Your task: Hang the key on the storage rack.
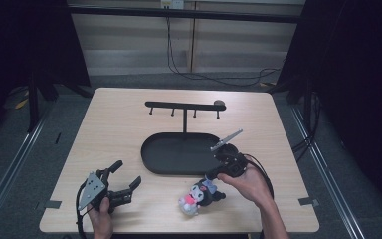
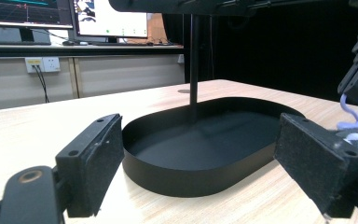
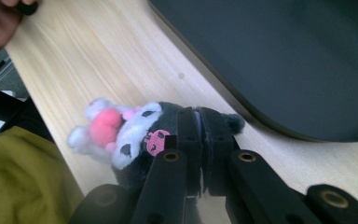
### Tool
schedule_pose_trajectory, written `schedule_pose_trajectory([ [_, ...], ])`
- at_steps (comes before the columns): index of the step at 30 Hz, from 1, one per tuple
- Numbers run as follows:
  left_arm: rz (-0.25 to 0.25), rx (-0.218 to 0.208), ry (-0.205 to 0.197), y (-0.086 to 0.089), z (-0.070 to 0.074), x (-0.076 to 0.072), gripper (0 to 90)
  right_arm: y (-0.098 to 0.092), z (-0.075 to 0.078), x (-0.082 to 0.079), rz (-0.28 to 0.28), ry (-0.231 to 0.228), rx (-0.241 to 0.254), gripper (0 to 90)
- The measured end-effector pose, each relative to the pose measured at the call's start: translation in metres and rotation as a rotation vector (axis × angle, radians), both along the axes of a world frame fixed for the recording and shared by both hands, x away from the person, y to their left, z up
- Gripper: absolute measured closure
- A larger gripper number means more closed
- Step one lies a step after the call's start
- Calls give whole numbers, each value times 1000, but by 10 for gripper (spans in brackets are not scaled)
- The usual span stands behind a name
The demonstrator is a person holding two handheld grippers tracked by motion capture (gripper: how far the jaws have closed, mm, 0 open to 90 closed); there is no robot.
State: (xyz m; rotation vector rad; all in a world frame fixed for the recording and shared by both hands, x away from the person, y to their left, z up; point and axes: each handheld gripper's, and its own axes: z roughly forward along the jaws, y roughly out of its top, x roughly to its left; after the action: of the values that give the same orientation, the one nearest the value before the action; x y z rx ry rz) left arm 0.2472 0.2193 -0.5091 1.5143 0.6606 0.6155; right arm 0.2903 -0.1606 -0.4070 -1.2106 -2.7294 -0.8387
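Seemingly no legible writing on plush toy (image 3: pixel 135 135); pink emblem.

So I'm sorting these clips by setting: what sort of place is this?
Probably a lab or office recording station: a wooden table under black curtains, monitors on a desk behind, and wall sockets.

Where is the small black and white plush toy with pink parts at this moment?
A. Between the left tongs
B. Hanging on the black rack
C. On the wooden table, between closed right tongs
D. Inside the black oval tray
C: the right tongs are closed on the small black and white plush toy, which lies on the wooden table outside the black oval tray.
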Motion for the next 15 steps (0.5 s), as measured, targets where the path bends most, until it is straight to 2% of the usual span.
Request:
schedule_pose_trajectory([
  [6,1,0,-1,0,0,0,155,3,11,1,26,7,1,875],
  [7,0,-1,1,0,0,0,155,5,15,2,55,14,0,875],
  [8,0,-1,1,0,0,0,154,5,15,2,55,14,0,875],
  [11,0,-1,0,0,0,0,155,8,21,3,82,26,-17,875],
  [15,0,-1,0,0,0,0,155,11,29,5,88,30,-37,875],
])
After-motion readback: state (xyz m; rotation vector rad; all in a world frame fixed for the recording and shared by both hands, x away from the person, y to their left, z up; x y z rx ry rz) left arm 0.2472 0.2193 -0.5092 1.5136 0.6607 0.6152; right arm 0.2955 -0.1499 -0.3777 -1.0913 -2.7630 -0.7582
